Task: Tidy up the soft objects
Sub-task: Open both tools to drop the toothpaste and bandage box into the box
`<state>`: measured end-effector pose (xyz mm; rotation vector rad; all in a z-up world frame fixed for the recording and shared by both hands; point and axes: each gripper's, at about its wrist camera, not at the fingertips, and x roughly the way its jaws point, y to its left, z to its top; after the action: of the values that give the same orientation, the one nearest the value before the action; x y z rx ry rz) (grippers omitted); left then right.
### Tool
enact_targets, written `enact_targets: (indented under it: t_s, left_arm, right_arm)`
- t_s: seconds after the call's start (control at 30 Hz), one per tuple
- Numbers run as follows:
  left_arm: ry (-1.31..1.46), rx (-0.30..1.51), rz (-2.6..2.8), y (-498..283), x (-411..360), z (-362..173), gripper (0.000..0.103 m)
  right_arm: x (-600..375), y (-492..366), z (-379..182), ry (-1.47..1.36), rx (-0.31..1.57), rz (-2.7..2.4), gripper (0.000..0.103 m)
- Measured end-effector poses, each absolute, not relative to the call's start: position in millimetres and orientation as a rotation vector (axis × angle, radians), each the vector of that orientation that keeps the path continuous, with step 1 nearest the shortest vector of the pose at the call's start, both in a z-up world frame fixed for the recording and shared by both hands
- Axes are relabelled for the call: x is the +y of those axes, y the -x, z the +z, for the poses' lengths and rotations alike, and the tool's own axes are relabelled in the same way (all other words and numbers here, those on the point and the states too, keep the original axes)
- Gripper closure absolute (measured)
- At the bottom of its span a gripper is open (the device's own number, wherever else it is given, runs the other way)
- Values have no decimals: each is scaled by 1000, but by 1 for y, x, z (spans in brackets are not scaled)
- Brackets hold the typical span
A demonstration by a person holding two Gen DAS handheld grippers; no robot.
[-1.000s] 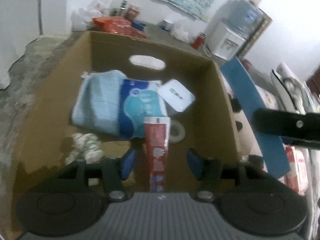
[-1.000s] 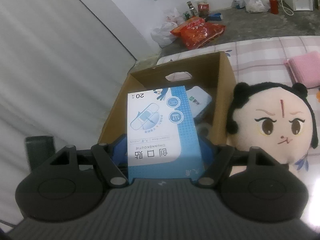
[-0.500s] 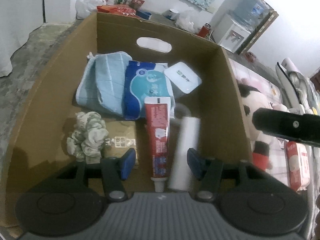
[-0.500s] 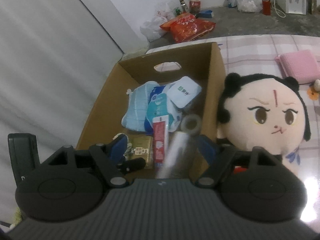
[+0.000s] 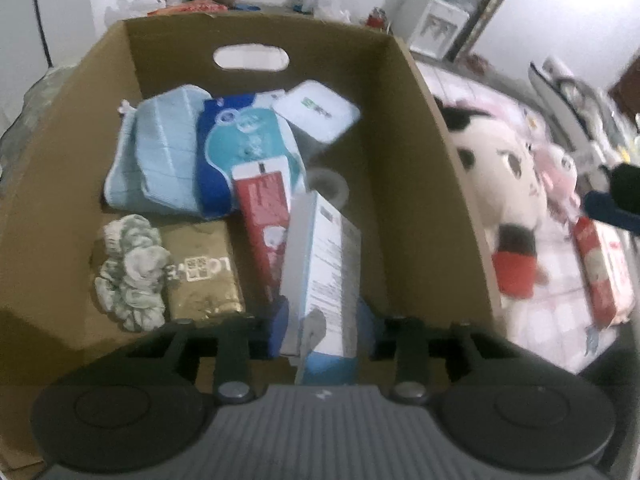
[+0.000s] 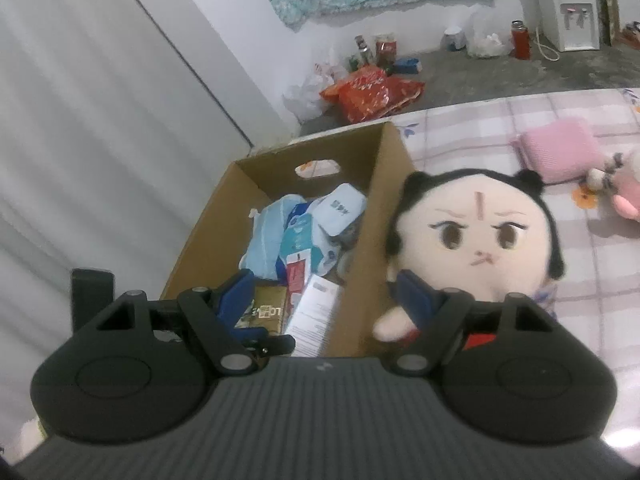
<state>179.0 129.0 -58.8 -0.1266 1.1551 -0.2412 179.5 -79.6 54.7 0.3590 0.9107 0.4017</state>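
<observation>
Left hand-held gripper (image 5: 322, 326), angled down into the open brown cardboard box (image 5: 424, 152), jaws just closed onto a white-and-blue carton (image 5: 326, 276) beside red toothpaste tube (image 5: 266, 220), blue cloth (image 5: 160, 152) & scrunchie (image 5: 130, 272); right hand-held gripper (image 6: 324, 300) wide, empty, near black-haired plush doll (image 6: 476, 236) on bed.

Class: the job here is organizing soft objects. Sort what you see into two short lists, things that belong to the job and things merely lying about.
Part of the job:
- cardboard box
- white carton, between the left gripper pads, jaws just closing
- black-haired plush doll
- pink cloth
- right gripper, open

Lying about:
- red snack bags
- water dispenser
- red bottle
</observation>
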Motion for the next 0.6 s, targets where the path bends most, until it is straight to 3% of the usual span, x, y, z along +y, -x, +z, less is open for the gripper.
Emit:
enact_targets:
  t_s: [0.33,0.6]
  left_arm:
    - [243,1213,-160,-199,133,-70,68]
    - [501,1267,-207,-209,148,-80,68]
  right_arm:
    - [-131,-155,44,-435,886,347,25]
    - [-150,-150,34,-481,888,340,25]
